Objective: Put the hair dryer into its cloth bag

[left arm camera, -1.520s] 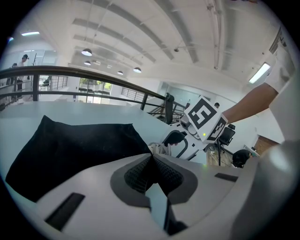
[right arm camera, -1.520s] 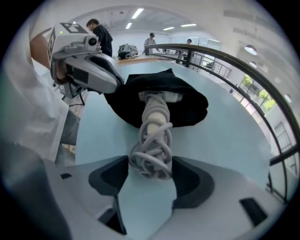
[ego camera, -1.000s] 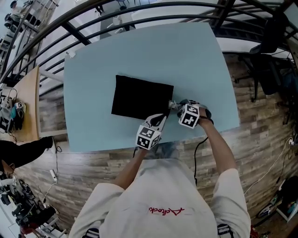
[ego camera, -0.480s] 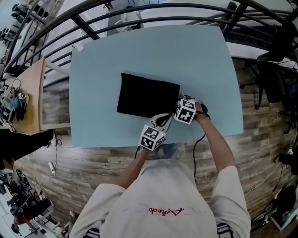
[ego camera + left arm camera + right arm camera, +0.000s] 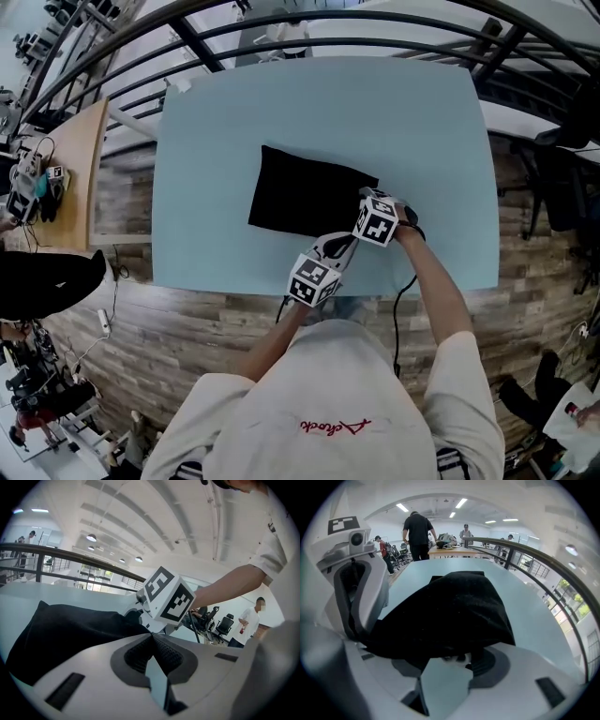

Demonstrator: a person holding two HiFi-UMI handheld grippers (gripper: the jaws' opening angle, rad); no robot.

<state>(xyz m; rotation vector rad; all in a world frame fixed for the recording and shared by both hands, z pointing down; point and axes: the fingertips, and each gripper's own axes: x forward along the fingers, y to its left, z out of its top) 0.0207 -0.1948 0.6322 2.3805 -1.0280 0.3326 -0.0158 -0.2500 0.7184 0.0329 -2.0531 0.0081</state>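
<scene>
The black cloth bag [image 5: 305, 192] lies flat on the light blue table [image 5: 403, 122]. My left gripper [image 5: 347, 244] is at the bag's near right corner; its jaws are shut, and the black cloth [image 5: 70, 630] reaches their tips [image 5: 151, 637]. My right gripper [image 5: 364, 208] points steeply down at the bag's mouth. Its jaws [image 5: 447, 660] stand wide, closed on the hair dryer [image 5: 457, 658], of which only a pale bit shows under the draped bag [image 5: 454, 606]. A black cord [image 5: 401, 300] trails off the table edge.
A dark metal railing [image 5: 281, 19] curves round the table's far side. Wooden floor [image 5: 525, 309] lies to the right and below. A wooden desk with gear [image 5: 56, 178] stands at left. Several people [image 5: 417, 531] stand by desks beyond the table.
My right gripper has moved left to the bag's mouth. The pale end of the hair dryer that showed beside the bag is now under the cloth. The left gripper stays at the bag's corner.
</scene>
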